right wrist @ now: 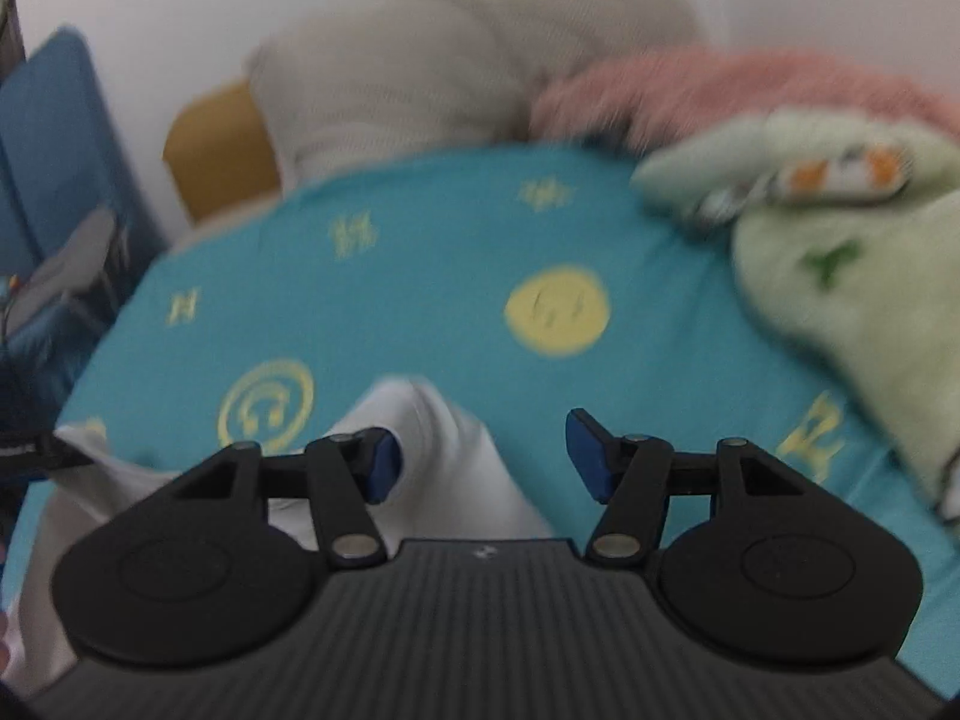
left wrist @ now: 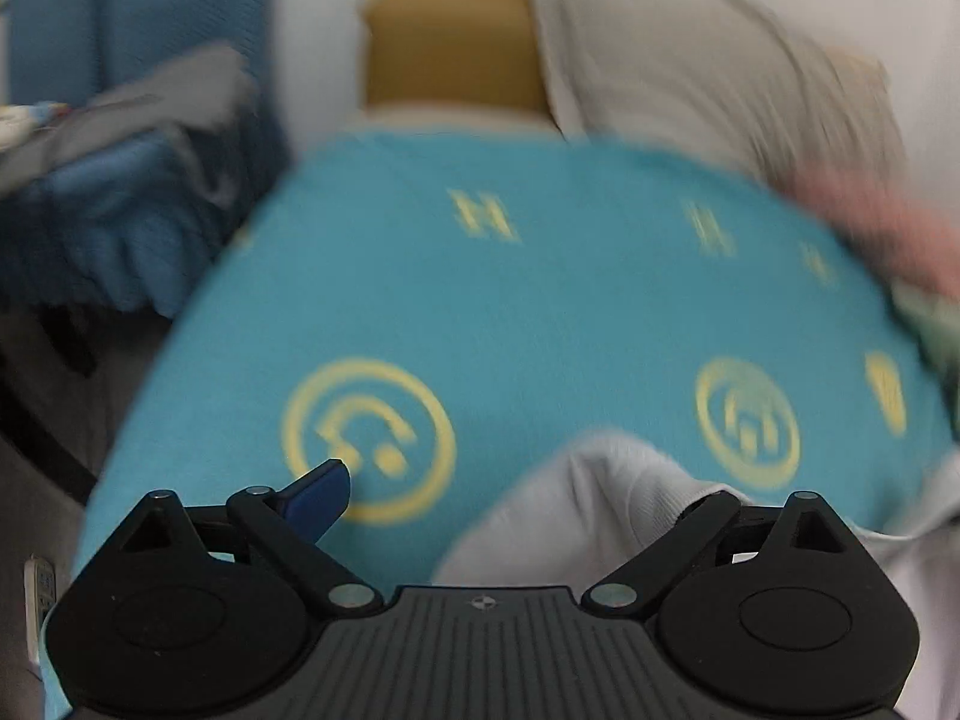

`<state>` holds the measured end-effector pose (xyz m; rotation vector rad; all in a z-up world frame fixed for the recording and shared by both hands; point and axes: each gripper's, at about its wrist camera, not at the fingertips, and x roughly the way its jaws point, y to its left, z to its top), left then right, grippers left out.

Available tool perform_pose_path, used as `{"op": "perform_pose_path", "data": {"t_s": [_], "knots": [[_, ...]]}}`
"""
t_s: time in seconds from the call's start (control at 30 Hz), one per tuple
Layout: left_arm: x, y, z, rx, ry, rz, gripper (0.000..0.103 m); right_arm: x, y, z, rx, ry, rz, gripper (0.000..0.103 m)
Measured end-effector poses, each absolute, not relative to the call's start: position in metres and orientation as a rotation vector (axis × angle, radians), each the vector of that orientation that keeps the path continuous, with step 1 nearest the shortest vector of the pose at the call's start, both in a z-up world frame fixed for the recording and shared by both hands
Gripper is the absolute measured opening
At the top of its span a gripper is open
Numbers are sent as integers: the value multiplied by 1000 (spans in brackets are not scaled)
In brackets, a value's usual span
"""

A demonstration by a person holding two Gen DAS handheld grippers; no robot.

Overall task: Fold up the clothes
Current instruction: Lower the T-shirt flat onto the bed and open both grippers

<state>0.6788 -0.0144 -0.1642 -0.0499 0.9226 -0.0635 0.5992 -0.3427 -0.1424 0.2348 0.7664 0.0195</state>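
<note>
A white garment (left wrist: pixel 600 516) lies bunched on the teal bed sheet (left wrist: pixel 540 300) with yellow smiley prints. My left gripper (left wrist: pixel 510 498) points down at it with its jaws wide apart. Its left blue pad (left wrist: pixel 318 498) shows over the sheet, while the white cloth covers the right fingertip. In the right wrist view the same white garment (right wrist: pixel 444 450) rises in a fold between the fingers of my right gripper (right wrist: pixel 483 462). The fold lies against the left pad (right wrist: pixel 381 468) and well clear of the right pad (right wrist: pixel 585 456), so the right gripper is open. Both views are motion-blurred.
Grey pillows (right wrist: pixel 390 78) lean at the head of the bed before a yellow headboard (left wrist: pixel 450 42). A pink fluffy blanket (right wrist: pixel 720 84) and a pale green fleece (right wrist: pixel 840 252) lie at the right. A blue chair with grey clothes (left wrist: pixel 120 150) stands left of the bed.
</note>
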Motion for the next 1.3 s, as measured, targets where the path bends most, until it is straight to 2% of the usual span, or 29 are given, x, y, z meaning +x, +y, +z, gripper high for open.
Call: {"op": "perform_pose_path", "data": {"t_s": [0.13, 0.2, 0.33, 0.47, 0.67, 0.83, 0.97, 1.13, 1.3], "knots": [[673, -21, -154, 70, 938, -180, 102, 603, -331, -141, 254, 851, 111, 61], [663, -19, -141, 101, 902, -192, 103, 594, -328, -130, 247, 831, 134, 73], [622, -10, -116, 93, 842, -210, 103, 552, -326, -103, 245, 780, 142, 75], [548, -2, -91, 35, 737, -188, 103, 482, -327, -72, 231, 702, 122, 75], [388, 10, -59, -38, 588, -113, 103, 341, -319, -33, 248, 607, 96, 75], [267, 27, -33, -100, 547, -83, 103, 236, -302, -1, 206, 532, 111, 75], [204, 36, -6, -92, 526, -72, 103, 181, -296, 10, 229, 474, 111, 75], [168, 54, 1, -181, 546, -120, 103, 142, -294, 3, 259, 442, 107, 75], [188, 74, -16, -320, 594, -79, 103, 137, -300, -18, 315, 478, 79, 75]]}}
